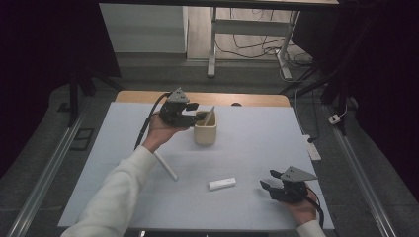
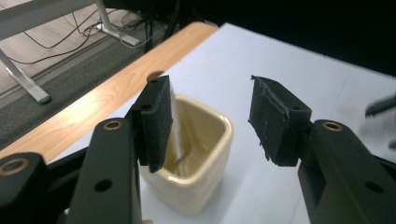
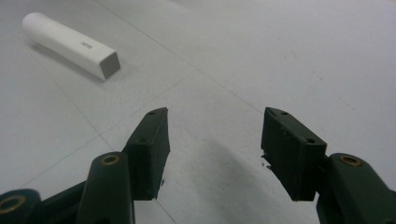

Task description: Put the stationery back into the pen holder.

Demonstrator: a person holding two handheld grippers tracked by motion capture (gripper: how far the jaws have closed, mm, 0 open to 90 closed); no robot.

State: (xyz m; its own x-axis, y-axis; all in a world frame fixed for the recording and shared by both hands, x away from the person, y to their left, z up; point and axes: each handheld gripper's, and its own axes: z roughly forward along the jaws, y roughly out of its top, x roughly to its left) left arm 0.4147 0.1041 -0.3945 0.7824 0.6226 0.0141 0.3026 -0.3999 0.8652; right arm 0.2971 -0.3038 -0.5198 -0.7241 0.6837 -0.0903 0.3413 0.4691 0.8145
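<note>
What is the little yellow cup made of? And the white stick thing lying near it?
The cup looks like glazed ceramic or maybe plastic: thick cream walls with a soft shine. The white stick looks like smooth matte plastic, with crisp moulded edges and small print.

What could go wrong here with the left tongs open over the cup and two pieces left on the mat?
1. The left tongs hang open right at the cream cup, one pad beside the flat stick leaning inside; pulling back carelessly could catch the stick or tip the cup.
2. The white tube lies next to the left forearm; a sleeve sweep might roll it away.
3. The white block is rounded at one end and may slip from the right tongs.
</note>
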